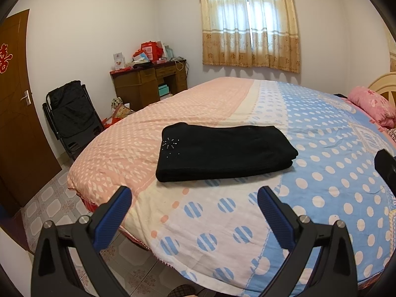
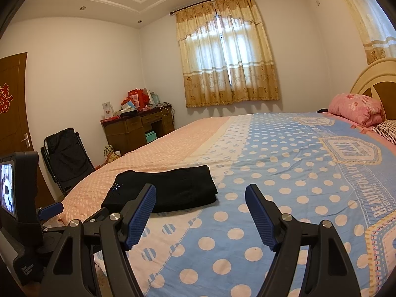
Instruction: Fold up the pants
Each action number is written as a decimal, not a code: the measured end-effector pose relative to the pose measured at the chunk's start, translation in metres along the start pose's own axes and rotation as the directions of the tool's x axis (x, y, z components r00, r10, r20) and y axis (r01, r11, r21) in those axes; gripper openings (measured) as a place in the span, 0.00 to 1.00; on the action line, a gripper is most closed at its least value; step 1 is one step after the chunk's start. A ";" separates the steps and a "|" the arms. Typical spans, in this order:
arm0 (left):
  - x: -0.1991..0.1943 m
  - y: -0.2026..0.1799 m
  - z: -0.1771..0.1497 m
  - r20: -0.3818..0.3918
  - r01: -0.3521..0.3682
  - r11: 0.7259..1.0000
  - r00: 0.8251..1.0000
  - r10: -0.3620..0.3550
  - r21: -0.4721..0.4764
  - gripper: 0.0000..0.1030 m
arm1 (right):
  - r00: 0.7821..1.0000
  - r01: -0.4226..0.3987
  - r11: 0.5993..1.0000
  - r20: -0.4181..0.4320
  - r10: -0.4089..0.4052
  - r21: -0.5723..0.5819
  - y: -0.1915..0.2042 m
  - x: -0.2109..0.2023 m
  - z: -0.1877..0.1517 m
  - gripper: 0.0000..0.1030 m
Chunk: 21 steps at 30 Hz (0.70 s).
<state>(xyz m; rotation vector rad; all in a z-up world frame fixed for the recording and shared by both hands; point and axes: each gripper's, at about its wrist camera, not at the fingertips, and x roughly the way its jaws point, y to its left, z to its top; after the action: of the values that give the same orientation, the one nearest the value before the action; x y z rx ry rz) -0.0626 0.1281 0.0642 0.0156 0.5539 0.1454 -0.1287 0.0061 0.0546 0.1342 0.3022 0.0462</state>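
Black pants (image 1: 222, 152) lie folded in a flat rectangle on the bed, with a small sparkly star pattern near their left end. They also show in the right wrist view (image 2: 168, 188). My left gripper (image 1: 194, 194) is open and empty, held back from the pants above the bed's near edge. My right gripper (image 2: 200, 190) is open and empty, held above the bed to the right of the pants. The left gripper's body with its small screen (image 2: 17, 198) shows at the left of the right wrist view.
The bed cover (image 1: 321, 173) is pink on the left and blue with white dots on the right. A pink pillow (image 2: 356, 109) lies by the headboard. A black folding chair (image 1: 71, 116), a wooden desk (image 1: 148, 84) and a door (image 1: 14, 99) stand beyond the bed's left side.
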 end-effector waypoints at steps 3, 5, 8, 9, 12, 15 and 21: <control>0.001 0.000 -0.001 -0.001 -0.001 1.000 1.000 0.001 -0.002 1.00 | 1.000 0.000 1.000 0.001 0.000 -0.002 0.000 0.000 0.000 0.74; 0.000 0.000 0.000 0.003 -0.001 1.000 1.000 0.001 -0.004 1.00 | 1.000 0.001 1.000 0.004 -0.001 -0.004 0.000 0.000 0.000 0.74; 0.000 0.000 -0.001 0.007 -0.003 1.000 1.000 0.004 -0.006 1.00 | 1.000 0.003 1.000 0.007 -0.003 -0.006 0.001 -0.001 0.000 0.74; 0.000 0.000 -0.001 0.007 -0.005 1.000 1.000 0.005 -0.006 1.00 | 1.000 0.004 1.000 0.008 -0.004 -0.007 0.001 -0.001 0.000 0.74; 0.001 -0.001 -0.002 0.006 -0.010 1.000 1.000 0.010 -0.009 1.00 | 1.000 0.004 1.000 0.008 -0.004 -0.008 0.001 -0.001 0.000 0.74; 0.001 -0.001 -0.001 0.003 -0.016 1.000 1.000 0.016 -0.005 1.00 | 1.000 0.006 1.000 0.008 -0.006 -0.010 0.000 -0.001 0.000 0.74; 0.001 -0.002 0.001 0.011 -0.028 1.000 1.000 0.027 0.003 1.00 | 1.000 0.009 1.000 0.015 -0.009 -0.010 -0.001 -0.002 0.001 0.74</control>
<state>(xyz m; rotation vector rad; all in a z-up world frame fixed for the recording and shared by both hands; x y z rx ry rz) -0.0609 0.1261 0.0644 0.0276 0.5432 0.1710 -0.1302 0.0050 0.0562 0.1232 0.2881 0.0376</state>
